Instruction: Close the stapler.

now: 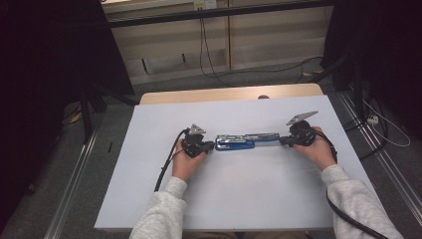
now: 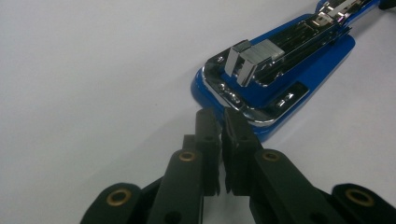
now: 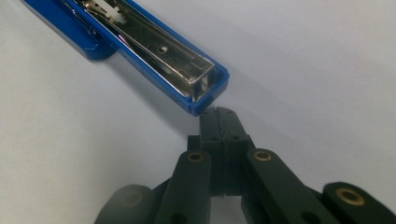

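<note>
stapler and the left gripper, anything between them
Nothing. In the left gripper view the shut left gripper has its tips right at the blue end of the opened stapler, with no other thing between; whether they touch I cannot tell.

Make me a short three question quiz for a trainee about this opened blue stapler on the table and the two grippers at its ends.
1. True or false: the blue stapler lies folded shut on the white table.
2. How do the jaws of the left gripper stand? A: wide open. B: shut with nothing between them. C: clamped round a cable.
3. Fill in: the right gripper has its tips at the stapler's ____ end, the one away from the blue base.

Key
1. False: it lies swung open flat, base and staple channel in one line.
2. B: shut, tips right at the base's edge.
3. Channel end, the open metal magazine arm; its jaws are shut too.
</note>
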`<state>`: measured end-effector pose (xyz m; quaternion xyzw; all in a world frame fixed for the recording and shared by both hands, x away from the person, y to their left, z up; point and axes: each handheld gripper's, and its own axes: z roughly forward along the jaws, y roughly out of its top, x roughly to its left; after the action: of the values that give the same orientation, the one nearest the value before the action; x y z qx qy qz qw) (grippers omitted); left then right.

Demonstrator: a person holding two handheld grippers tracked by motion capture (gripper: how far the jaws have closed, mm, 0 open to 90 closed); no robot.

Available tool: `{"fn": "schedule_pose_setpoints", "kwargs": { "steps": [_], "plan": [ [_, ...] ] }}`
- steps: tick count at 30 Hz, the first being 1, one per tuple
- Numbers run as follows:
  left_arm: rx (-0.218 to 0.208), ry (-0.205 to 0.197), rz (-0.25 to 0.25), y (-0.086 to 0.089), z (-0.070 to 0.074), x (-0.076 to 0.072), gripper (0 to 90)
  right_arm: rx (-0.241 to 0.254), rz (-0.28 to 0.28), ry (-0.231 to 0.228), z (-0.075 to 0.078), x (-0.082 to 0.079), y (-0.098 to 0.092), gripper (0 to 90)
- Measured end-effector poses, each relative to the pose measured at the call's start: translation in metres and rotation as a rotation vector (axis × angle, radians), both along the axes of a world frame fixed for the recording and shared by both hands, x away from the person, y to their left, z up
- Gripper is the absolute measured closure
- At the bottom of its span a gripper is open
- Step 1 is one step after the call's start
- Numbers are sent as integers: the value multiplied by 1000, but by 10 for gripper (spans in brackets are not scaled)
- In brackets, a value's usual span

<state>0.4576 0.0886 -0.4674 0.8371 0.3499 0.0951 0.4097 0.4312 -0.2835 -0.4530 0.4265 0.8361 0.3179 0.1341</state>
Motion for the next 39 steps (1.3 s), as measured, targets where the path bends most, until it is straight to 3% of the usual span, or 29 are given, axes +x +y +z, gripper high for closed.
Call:
{"fn": "schedule_pose_setpoints", "kwargs": {
  "steps": [8, 15, 19, 24, 30, 32, 34, 36, 39],
  "plan": [
    [11, -3, -8, -1, 0, 0, 860, 14, 5, -24, 4, 1, -1, 900],
    [15, -10, -10, -1, 0, 1, 866, 95, 20, -77, 18, 0, 7, 879],
    [23, -19, -11, -1, 0, 0, 866, 102, 33, -80, 19, -1, 12, 794],
    [13, -16, 1, -2, 0, 0, 818, 122, 18, -76, 18, -3, 14, 592],
    [-11, -4, 49, 5, 4, 1, 531, 163, 4, -54, 16, -7, 12, 416],
    [-47, 14, 57, 9, 8, -2, 394, 193, -3, -52, 16, -9, 11, 341],
    [-81, 11, 43, 14, 12, -5, 372, 204, -14, -43, 17, -12, 11, 287],
    [-97, 17, 33, 17, 16, -8, 260, 218, -16, -41, 16, -15, 12, 236],
    [-143, 30, 19, 25, 23, -17, 208, 202, -7, -39, 15, -22, 15, 190]
  ]
}}
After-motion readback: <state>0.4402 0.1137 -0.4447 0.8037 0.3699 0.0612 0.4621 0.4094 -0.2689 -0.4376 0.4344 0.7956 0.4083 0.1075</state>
